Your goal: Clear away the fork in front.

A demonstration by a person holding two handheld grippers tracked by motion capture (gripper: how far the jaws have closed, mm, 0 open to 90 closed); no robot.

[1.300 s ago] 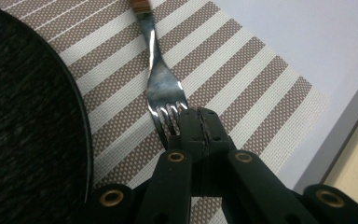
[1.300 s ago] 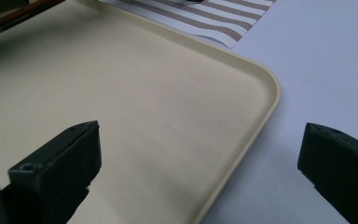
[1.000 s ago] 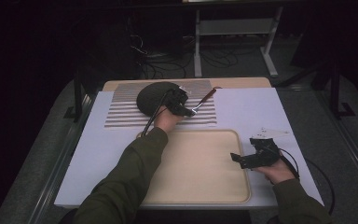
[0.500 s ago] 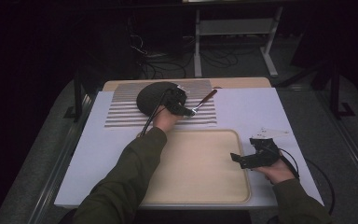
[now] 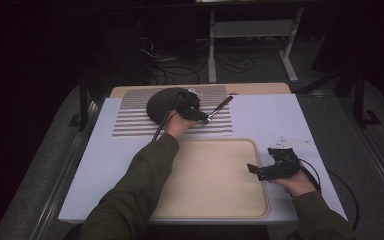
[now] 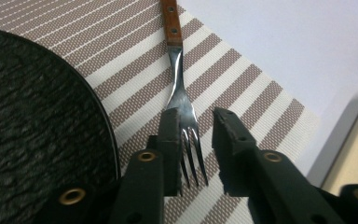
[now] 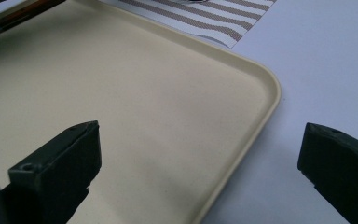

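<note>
Left gripper (image 6: 192,140): we see its fingers (image 6: 170,140) parted a little and just now opening, with the tines of the fork between them; the left finger looks to be against the tines, the right finger stands clear with a gap, so nothing is squeezed.
Fork (image 6: 181,95): it lies flat on the striped mat, tines toward us between the fingers, its wooden handle running away past the fingertips; in the high view the fork (image 5: 219,109) stretches out to the right of the left gripper (image 5: 196,111).
Plate (image 6: 32,126): dark and rough in texture, it sits just to the left of the left finger, its rim close beside it; from above the plate (image 5: 162,104) is partly under the left hand.
Mat (image 6: 256,93): striped brown and white, it lies under the fingers, the fork and the plate.
Right gripper (image 7: 200,163): we see its fingers (image 7: 65,163) spread wide and released, with nothing between them; in the high view the right gripper (image 5: 260,171) rests low in the right hand at the tray's right edge.
Tray (image 7: 265,98): cream-coloured, its rounded corner lies between and beyond the right fingers, the left finger over its floor, the right finger over the white tabletop (image 7: 335,56).
Tray from above (image 5: 220,150): it sits nearer us than the left fingers and the mat (image 5: 130,120).
</note>
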